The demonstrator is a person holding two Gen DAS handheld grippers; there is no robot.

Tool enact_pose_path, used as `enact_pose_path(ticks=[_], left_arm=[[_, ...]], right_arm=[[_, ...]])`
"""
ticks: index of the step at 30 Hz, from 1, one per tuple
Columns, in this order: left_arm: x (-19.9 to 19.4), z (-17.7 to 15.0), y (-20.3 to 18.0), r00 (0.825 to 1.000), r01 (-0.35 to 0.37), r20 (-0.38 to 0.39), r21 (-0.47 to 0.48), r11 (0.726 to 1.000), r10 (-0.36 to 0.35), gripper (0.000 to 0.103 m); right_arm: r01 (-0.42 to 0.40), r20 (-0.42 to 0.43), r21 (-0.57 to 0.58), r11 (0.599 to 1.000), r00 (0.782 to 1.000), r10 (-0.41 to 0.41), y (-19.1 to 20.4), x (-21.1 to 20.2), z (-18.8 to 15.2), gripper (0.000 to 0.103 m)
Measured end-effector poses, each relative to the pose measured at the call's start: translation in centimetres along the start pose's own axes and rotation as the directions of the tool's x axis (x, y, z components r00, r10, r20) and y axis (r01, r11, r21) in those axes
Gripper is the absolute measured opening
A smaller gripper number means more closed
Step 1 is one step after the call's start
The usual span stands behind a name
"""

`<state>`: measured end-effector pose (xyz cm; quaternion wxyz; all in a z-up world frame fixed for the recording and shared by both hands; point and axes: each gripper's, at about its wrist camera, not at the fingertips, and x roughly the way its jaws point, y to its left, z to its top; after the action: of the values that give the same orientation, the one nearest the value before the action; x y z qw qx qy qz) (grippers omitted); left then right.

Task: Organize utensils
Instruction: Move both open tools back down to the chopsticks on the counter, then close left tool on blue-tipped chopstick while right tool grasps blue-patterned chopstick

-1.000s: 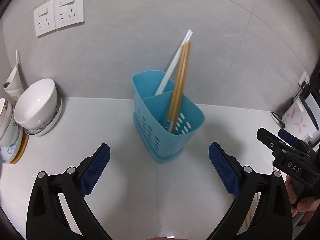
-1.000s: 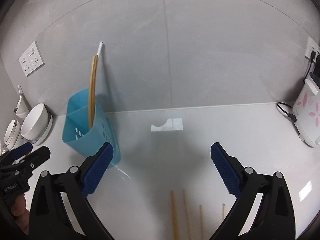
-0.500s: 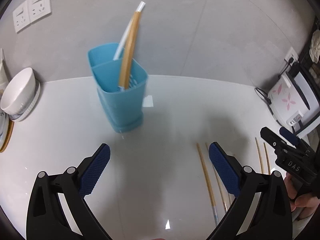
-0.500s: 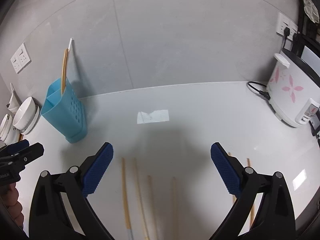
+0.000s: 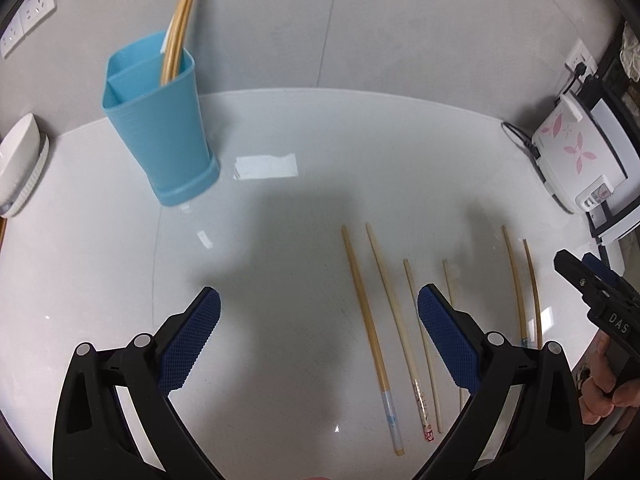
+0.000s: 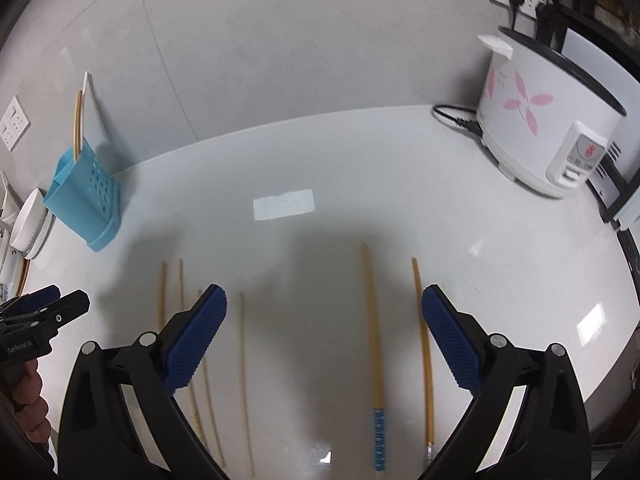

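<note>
A blue plastic holder stands at the back left of the white counter, with a few chopsticks leaning in it. Several loose chopsticks lie in a row on the counter, among them a long bamboo one. My left gripper hangs open and empty over bare counter just left of that row. My right gripper is open too. The chopstick with a blue patterned end lies on the counter in the gap between its fingers. A plain one lies beside its right finger.
A white rice cooker with pink flowers and a black cord sits at the back right. Stacked white bowls stand left of the holder. A pale rectangular patch shows mid-counter. Each gripper appears at the edge of the other's view.
Both views have swung away from the holder toward the counter. The holder now sits farther left and back, and the row of loose chopsticks has come into view beneath the open grippers.
</note>
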<state>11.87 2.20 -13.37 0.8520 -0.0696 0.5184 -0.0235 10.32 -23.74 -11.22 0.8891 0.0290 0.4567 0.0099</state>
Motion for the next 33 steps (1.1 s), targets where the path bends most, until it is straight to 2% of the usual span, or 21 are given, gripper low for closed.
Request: enact_pose_path(ticks=[7,14,19,26,33], left_arm=[[2.3,-1.8,-1.6,0.998,-0.02,-0.067,-0.005,1.0,0.019,0.097],[4.7,-3.6,-2.9,0.99,-0.037,-0.14,-0.012,0.999,0.035,0.097],[5.7,-4.7,-2.9,0.983,-0.057,-0.174,-0.032,0.998,0.05,0.097],[7.2,-5.5,-2.4,0.969,-0.096,-0.232,-0.051,0.994,0.081,0.093],[8.0,-5.4,-3.1,0.957,-0.124,-0.267,-0.009,0.992,0.117,0.086]], right_arm=[[-0.002,-0.073,-0.006,1.0,0.997,0.001,-2.3,1.2,-1.9,0.094],[-0.01,-0.172,-0.017,1.0,0.985,0.007,-3.4,2.8,-3.8,0.091],[-0.004,-0.225,-0.038,0.999,0.974,-0.004,-3.5,3.7,-4.7,0.085],[0.005,-0.304,-0.06,0.998,0.952,-0.023,-3.1,5.2,-5.5,0.067],[0.014,-0.354,-0.067,0.998,0.935,-0.037,-3.0,6.0,-5.8,0.054]])
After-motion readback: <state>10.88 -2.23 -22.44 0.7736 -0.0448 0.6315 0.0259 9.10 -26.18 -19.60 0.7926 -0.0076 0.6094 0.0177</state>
